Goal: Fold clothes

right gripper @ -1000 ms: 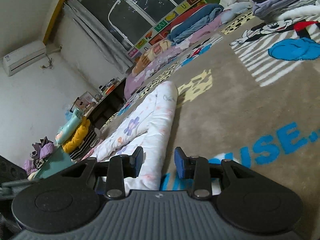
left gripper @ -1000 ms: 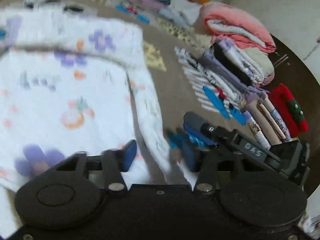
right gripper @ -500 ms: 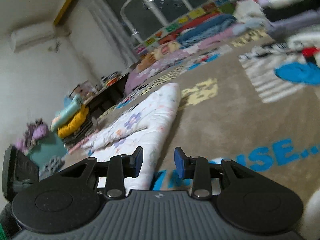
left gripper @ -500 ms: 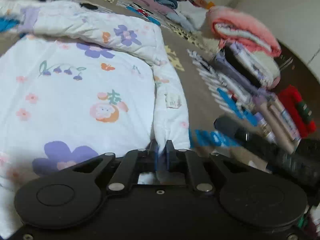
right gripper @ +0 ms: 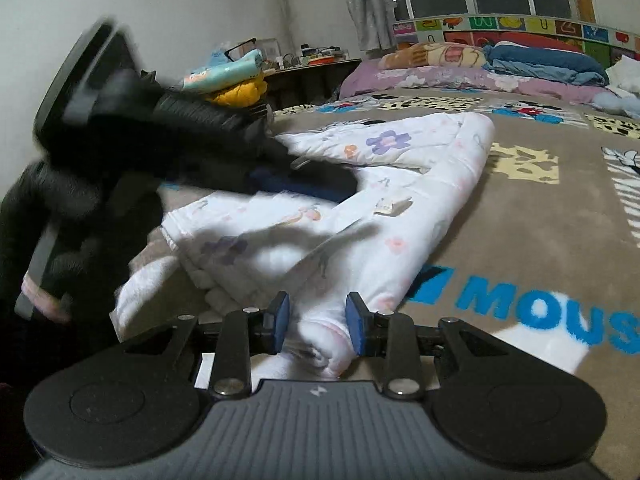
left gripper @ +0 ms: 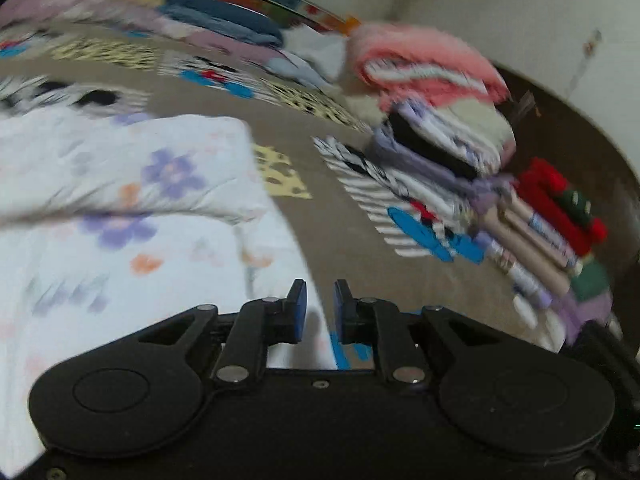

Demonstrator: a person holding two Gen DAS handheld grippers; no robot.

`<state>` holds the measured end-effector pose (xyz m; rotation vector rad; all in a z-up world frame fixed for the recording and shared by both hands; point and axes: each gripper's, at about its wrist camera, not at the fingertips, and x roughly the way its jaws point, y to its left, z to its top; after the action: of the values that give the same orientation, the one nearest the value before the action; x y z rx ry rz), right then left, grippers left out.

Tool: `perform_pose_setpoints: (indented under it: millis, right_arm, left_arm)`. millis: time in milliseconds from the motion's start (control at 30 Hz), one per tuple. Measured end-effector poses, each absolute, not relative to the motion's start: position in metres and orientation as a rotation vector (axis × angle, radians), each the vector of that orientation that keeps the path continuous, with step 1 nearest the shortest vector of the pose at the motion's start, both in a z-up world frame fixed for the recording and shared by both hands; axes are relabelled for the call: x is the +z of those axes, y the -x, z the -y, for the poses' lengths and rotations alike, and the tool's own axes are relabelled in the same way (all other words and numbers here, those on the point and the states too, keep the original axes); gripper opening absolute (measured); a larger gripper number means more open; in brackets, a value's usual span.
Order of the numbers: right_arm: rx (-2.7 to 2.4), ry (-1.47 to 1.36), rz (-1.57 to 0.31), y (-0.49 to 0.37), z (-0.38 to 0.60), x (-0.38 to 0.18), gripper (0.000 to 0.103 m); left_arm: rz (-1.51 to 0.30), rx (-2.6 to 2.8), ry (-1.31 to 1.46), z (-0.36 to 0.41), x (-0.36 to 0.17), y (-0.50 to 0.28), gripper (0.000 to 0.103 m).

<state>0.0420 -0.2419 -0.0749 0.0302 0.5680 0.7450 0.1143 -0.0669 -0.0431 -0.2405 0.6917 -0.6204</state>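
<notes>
Closing right claw (right gripper: 318, 306) around rolled cuff of quilted floral garment (right gripper: 400, 208), left claw (left gripper: 319, 294) narrowly apart.

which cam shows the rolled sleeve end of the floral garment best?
Right wrist. The rolled sleeve end lies sharp and close between the right gripper, whose jaws are closing. The left wrist view shows only the blurred floral garment body; that end is not identifiable.

Dim indoor light, heavy motion blur in left view, fisheye bending at edges, soft shadows on garment (right gripper: 360, 216)
</notes>
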Motion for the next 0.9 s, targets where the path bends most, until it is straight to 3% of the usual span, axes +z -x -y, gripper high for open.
perform_pose_setpoints:
  millis: [100,200,267,367,433,700,767,900]
  right_arm:
    - [0.752,-0.023,-0.574,-0.042,0.244,-0.074,0.033]
    - [0.782,-0.011,-0.582,-0.043,0.247,-0.068,0.033]
    - [0.801,-0.062,-0.559,-0.044,0.256,-0.061,0.033]
    - [0.764,-0.138,-0.458,-0.048,0.265,-0.054,0.033]
    - [0.708,-0.125,-0.423,-0.052,0.260,-0.055,0.033]
    - [0.691,-0.045,-0.544,-0.064,0.232,-0.075,0.034]
    - [0.699,-0.074,-0.555,-0.065,0.235,-0.076,0.034]
    - [0.710,-0.084,-0.561,-0.065,0.234,-0.079,0.034]
  left_arm:
    - [-0.826,-0.522,0.137,0.082,-0.067,-0.147,0.010]
    - [-0.852,-0.566,0.214,0.074,-0.063,-0.149,0.011]
    - [-0.816,-0.593,0.193,0.073,-0.052,-0.146,0.013]
    - [-0.733,-0.573,0.171,0.070,-0.031,-0.153,0.024]
    - [-0.696,-0.544,0.166,0.071,-0.021,-0.167,0.024]
    - [-0.659,-0.441,0.101,0.099,-0.016,-0.248,0.024]
    - [-0.663,-0.413,0.051,0.106,-0.021,-0.267,0.029]
    - [-0.812,-0.270,-0.017,0.102,-0.056,-0.307,0.032]
